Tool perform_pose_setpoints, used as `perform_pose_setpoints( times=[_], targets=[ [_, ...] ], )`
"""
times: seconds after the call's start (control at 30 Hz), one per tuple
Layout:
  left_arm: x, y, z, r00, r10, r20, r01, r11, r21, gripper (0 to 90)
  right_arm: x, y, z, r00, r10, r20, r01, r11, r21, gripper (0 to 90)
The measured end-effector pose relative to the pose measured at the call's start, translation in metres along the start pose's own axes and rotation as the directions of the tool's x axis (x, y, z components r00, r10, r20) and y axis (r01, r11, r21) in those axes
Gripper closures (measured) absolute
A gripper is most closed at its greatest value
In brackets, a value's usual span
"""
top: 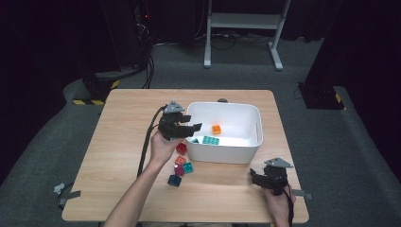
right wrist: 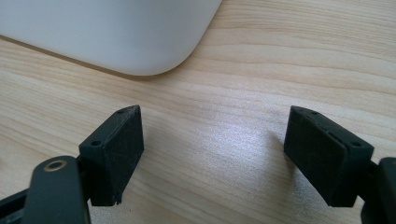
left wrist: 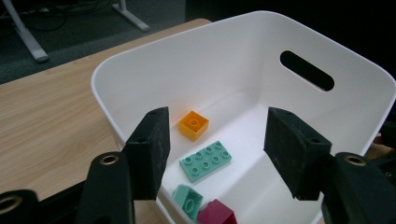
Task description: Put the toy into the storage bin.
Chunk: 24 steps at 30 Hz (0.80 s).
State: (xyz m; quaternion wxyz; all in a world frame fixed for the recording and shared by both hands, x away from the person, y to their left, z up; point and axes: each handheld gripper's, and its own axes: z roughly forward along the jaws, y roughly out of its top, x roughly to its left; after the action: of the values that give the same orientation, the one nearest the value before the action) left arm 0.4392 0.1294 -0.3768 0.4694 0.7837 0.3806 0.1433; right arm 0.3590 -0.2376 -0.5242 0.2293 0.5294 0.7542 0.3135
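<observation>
A: High view: light wooden table [top: 123,189], white plastic tub with handle slots [top: 227,153] standing toward its far right part. The left gripper [top: 191,124] hangs over the tub's left rim, held from below by the left hand [top: 161,149].

B: Left gripper view agrees. Jaws stand apart over the tub [left wrist: 140,60], nothing between the pads. So released.

A: What lies inside?

B: Orange square one-stud brick [left wrist: 193,124] on the tub floor, toward the middle. Just nearer the camera, a mint-green flat eight-stud brick [left wrist: 206,160]. At the near wall a small mint-green brick [left wrist: 188,200] touches a dark magenta block [left wrist: 216,213], partly cut off by the picture's bottom edge.

A: In the high view I make out the orange brick [top: 216,129] and the mint-green flat one [top: 211,140] in the tub. Outside it, against the tub's near left corner: a red brick [top: 181,148], an orange-red one [top: 180,160], a teal one [top: 188,167], a magenta one [top: 178,170], and a dark blue one [top: 174,180] nearest the table's front edge.

B: Right gripper [top: 257,176]?

A: Near the table's front right corner, low over the wood, in the right hand [top: 279,201]. Right gripper view: jaws wide, bare wood between them, the tub's rounded corner [right wrist: 140,42] beyond. Released too.
</observation>
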Motion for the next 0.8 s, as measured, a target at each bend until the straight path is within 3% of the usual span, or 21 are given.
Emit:
perform_pose_setpoints(
  times=[0.43,0.6,0.67,0.8],
  targets=[
    [0.008,-0.016,-0.035,0.9992,-0.029,-0.026,0.027,0.9988,-0.042,36.0,0.000,0.000,0.000,1.0000,0.000,0.000,0.000,1.000,0.001,20.1],
    [0.012,-0.031,-0.051,0.9981,-0.046,-0.041,0.045,0.9983,-0.037,35.1,0.000,0.000,0.000,1.0000,0.001,0.000,-0.001,1.000,0.000,20.1],
    [0.013,-0.045,-0.059,0.9978,-0.049,-0.044,0.048,0.9982,-0.036,35.1,0.000,0.000,0.000,1.0000,0.000,0.000,0.000,1.000,0.000,20.1],
    [0.015,-0.059,-0.063,0.9970,-0.062,-0.047,0.060,0.9979,-0.023,35.2,0.000,0.000,0.000,1.0000,0.000,0.000,0.000,1.000,0.002,20.1]
  ],
)
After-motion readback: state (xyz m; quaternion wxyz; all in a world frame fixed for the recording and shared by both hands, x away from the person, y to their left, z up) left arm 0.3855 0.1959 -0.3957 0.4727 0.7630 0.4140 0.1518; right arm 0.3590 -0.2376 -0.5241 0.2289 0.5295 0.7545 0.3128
